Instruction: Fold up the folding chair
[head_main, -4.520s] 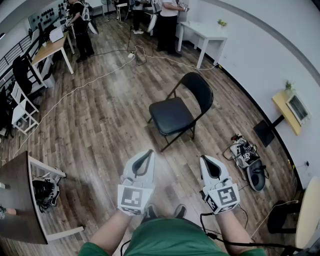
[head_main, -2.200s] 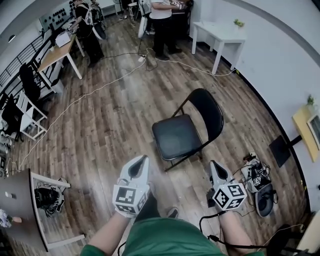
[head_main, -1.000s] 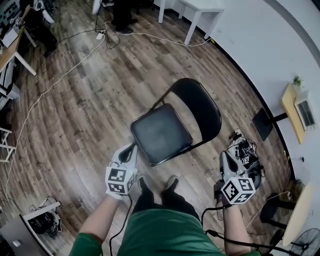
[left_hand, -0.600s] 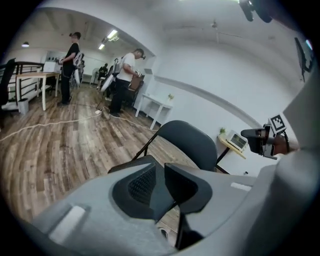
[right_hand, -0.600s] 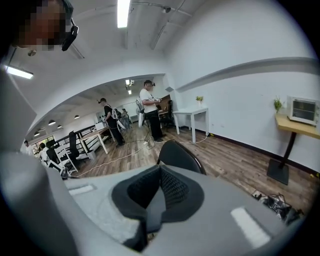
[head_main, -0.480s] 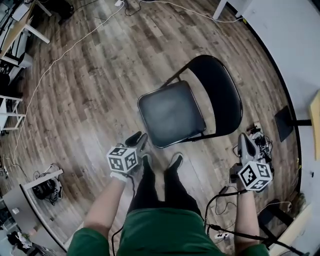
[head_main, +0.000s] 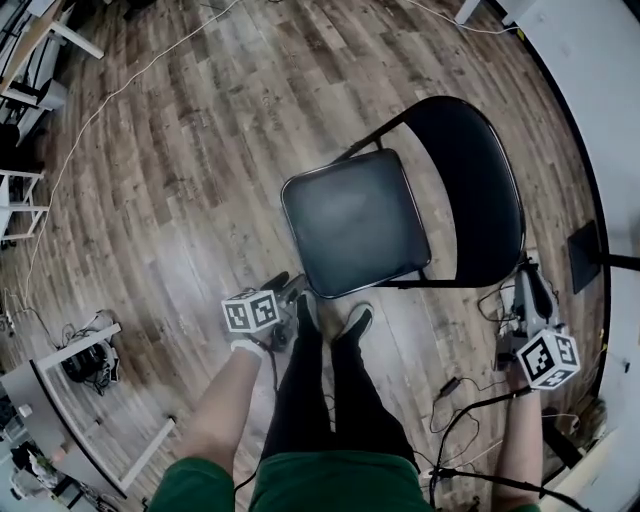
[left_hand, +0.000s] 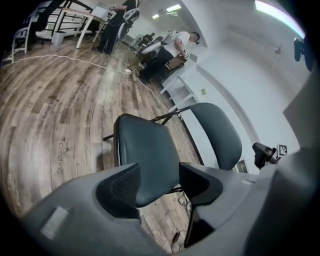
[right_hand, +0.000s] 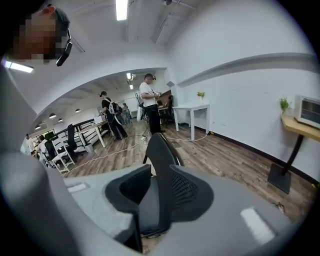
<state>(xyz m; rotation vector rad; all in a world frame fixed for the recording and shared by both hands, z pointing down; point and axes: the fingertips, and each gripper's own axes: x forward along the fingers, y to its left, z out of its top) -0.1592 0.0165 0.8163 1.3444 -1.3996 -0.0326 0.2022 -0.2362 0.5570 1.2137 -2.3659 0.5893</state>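
Note:
The black folding chair stands unfolded on the wood floor, its seat (head_main: 350, 220) toward me and its backrest (head_main: 470, 190) to the right. My left gripper (head_main: 288, 292) is low at the seat's near left corner, short of it. Its jaws are opening and nothing lies between them; the seat (left_hand: 145, 150) shows past the left gripper (left_hand: 160, 180). My right gripper (head_main: 528, 285) is just behind the backrest's near right edge. Its jaws are opening too, and the backrest (right_hand: 160, 150) shows edge-on through the gap of the right gripper (right_hand: 159, 192), untouched by the pads.
My shoes (head_main: 355, 322) are close under the seat's front edge. Cables and small gear (head_main: 470, 385) litter the floor at right by the white wall. A white table frame (head_main: 100, 340) stands at lower left. People stand (right_hand: 148, 102) by a white table (right_hand: 192, 107) far off.
Both grippers have sunk toward the chair, the left to the seat's front corner, the right behind the backrest. Both sets of jaws have parted. The left gripper has rolled.

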